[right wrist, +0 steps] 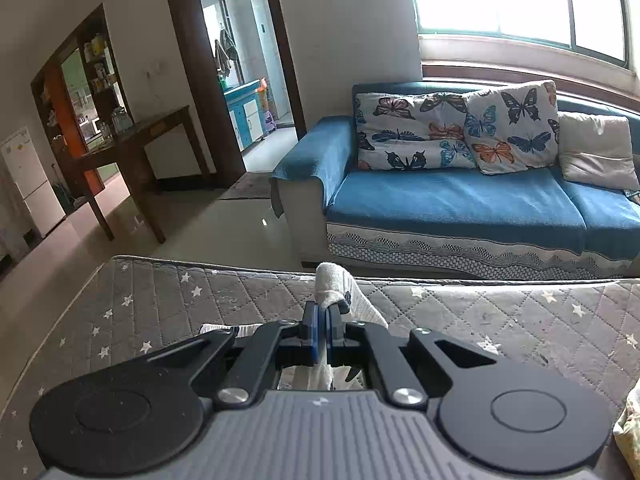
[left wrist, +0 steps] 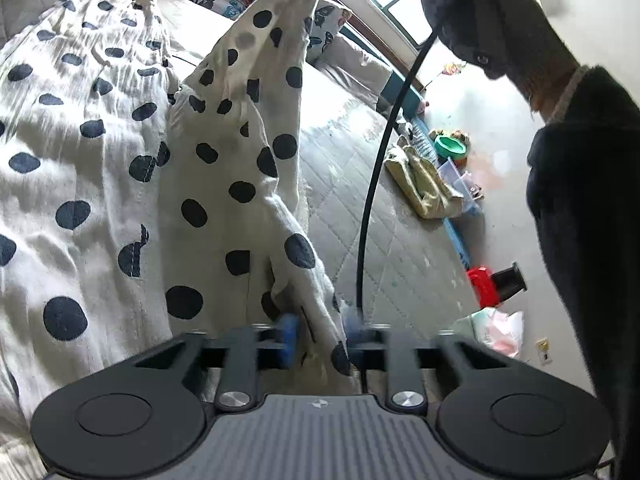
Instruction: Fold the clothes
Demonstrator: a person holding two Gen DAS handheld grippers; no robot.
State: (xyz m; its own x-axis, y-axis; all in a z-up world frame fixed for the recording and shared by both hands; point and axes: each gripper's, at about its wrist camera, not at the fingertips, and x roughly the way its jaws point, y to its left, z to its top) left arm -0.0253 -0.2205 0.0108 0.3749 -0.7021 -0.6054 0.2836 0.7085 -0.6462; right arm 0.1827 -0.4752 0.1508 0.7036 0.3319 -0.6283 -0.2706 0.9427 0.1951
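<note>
White trousers with black polka dots lie on a grey quilted mattress. One leg is lifted up and runs from top centre down to my left gripper. Its blue pads stand apart with the leg's fabric between them; I cannot tell whether they pinch it. My right gripper is shut on a white fold of the trousers, held above the mattress.
The person in dark clothes stands at the right, with a black cable hanging down. A blue sofa with butterfly cushions lies beyond the mattress. A yellowish garment, a green bowl and a red object lie by the mattress edge.
</note>
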